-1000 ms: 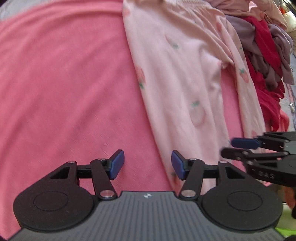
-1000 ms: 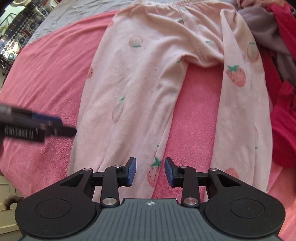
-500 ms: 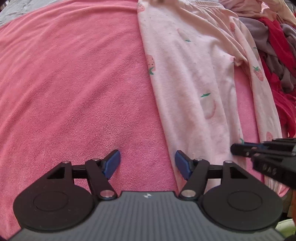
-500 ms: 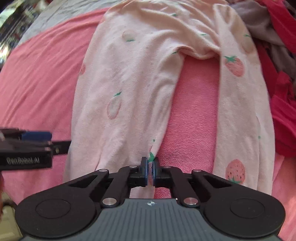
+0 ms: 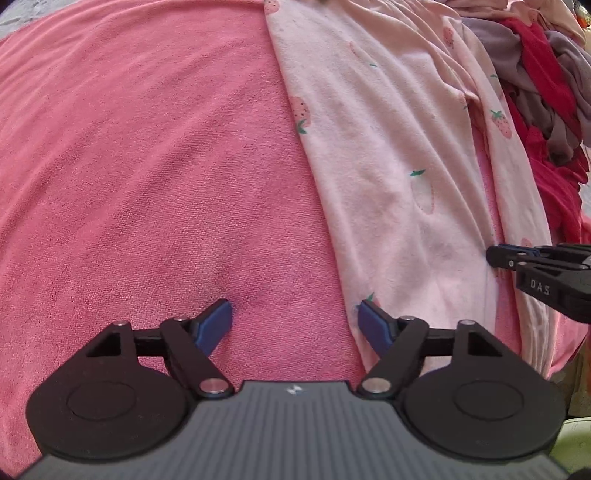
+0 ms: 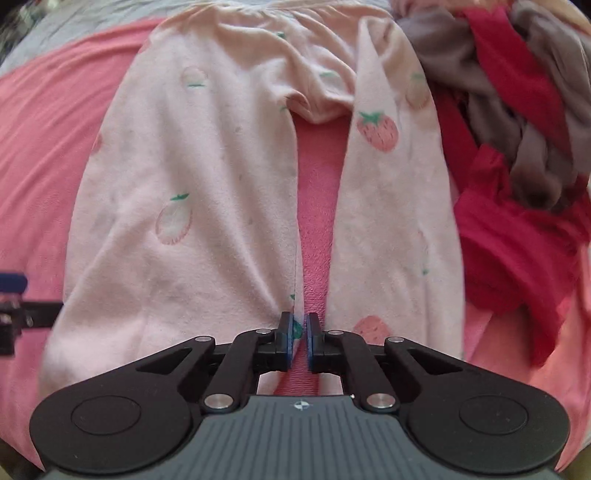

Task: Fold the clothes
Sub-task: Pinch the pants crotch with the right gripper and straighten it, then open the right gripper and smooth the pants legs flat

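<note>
Pale pink trousers with strawberry prints [image 6: 207,177] lie flat on a pink towel, legs toward me, waistband far. My right gripper [image 6: 298,334] is shut on the inner hem edge of the left leg, at the gap between the legs. In the left wrist view the trousers [image 5: 399,177] lie to the right. My left gripper [image 5: 295,323] is open, low over the towel, its right fingertip [image 5: 373,325] at the outer hem of the same leg. The right gripper [image 5: 495,256] shows at the right edge.
The pink towel [image 5: 129,166] covers the surface to the left. A heap of red and grey-brown clothes [image 6: 517,122] lies right of the trousers, also in the left wrist view [image 5: 546,92]. Grey bedding [image 6: 74,33] shows at the far left.
My right gripper closed on the inner hem of the left leg and the two legs now lie closer together. My left gripper opened wider and moved closer to the leg's outer hem.
</note>
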`<action>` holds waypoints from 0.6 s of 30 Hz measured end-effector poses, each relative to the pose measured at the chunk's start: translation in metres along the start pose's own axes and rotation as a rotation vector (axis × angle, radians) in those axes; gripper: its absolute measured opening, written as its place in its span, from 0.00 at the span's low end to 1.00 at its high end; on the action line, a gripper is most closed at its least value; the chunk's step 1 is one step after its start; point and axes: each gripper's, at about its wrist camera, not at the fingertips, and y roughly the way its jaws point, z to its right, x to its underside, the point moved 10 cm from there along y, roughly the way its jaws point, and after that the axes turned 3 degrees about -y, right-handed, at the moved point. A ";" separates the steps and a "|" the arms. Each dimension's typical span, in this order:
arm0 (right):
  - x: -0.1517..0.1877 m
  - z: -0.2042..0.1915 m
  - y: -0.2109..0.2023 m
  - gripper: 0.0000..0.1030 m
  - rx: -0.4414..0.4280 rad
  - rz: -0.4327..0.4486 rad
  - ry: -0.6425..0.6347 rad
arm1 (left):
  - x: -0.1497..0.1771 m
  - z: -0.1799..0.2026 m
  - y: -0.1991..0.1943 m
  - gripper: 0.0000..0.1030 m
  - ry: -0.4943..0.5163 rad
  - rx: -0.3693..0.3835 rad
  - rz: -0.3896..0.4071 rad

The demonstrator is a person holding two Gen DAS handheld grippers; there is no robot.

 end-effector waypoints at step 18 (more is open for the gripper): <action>0.101 -0.063 -0.033 0.31 -0.232 -0.108 -0.011 | 0.006 0.013 -0.014 0.83 0.065 -0.038 0.017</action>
